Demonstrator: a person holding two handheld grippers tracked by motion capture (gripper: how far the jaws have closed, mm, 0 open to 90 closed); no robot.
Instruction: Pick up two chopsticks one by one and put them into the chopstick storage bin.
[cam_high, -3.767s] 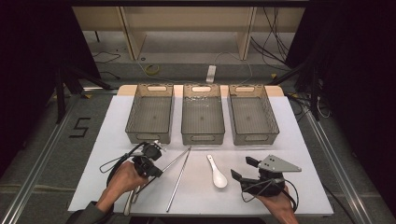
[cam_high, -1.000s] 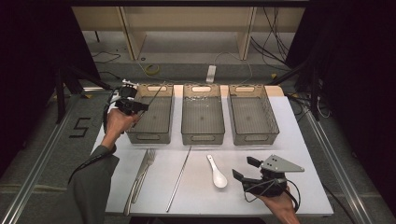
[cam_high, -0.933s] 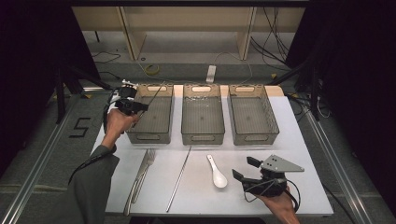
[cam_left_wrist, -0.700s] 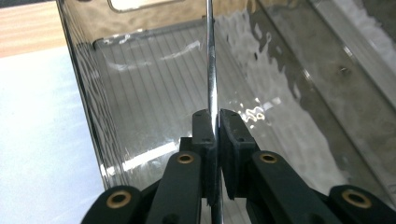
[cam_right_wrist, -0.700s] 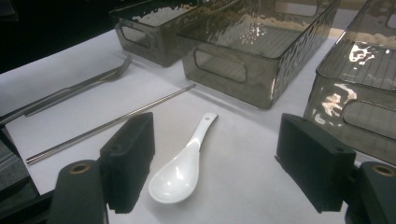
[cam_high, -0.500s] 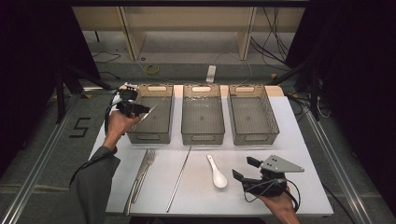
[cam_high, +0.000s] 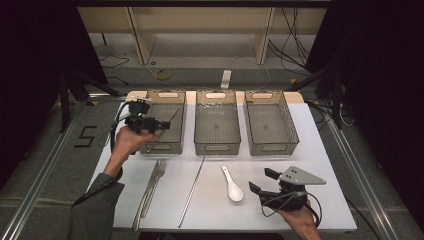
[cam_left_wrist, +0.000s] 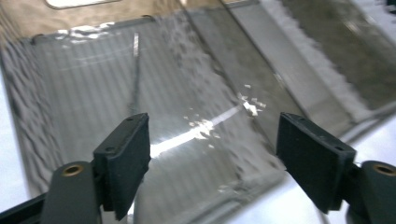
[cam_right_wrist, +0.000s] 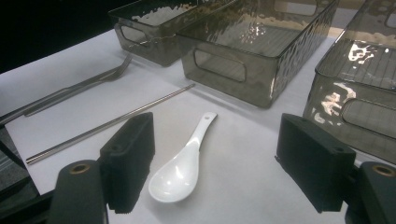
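Observation:
My left gripper (cam_high: 159, 125) hovers over the near left part of the left smoky plastic bin (cam_high: 172, 95). Its jaws have just been opening and stand open, with nothing between them (cam_left_wrist: 212, 163). A thin metal chopstick (cam_left_wrist: 135, 74) lies inside that bin, and from above it leans against the bin's right side (cam_high: 172, 116). My right gripper (cam_high: 261, 182) rests open at the front right of the white table. Just ahead of its jaws (cam_right_wrist: 215, 163) a white ceramic spoon (cam_right_wrist: 180, 170) lies on the table (cam_high: 232, 184).
The middle bin (cam_high: 217, 147) and the right bin (cam_high: 272, 147) stand in a row with the left one at the back. Metal forks (cam_high: 150, 190) and a second chopstick (cam_high: 192, 190) lie on the front of the white table (cam_high: 320, 150).
The left gripper went from the cutlery at the table's front up to the left bin. In the last second its jaws opened and it drew back slightly. The right gripper kept still.

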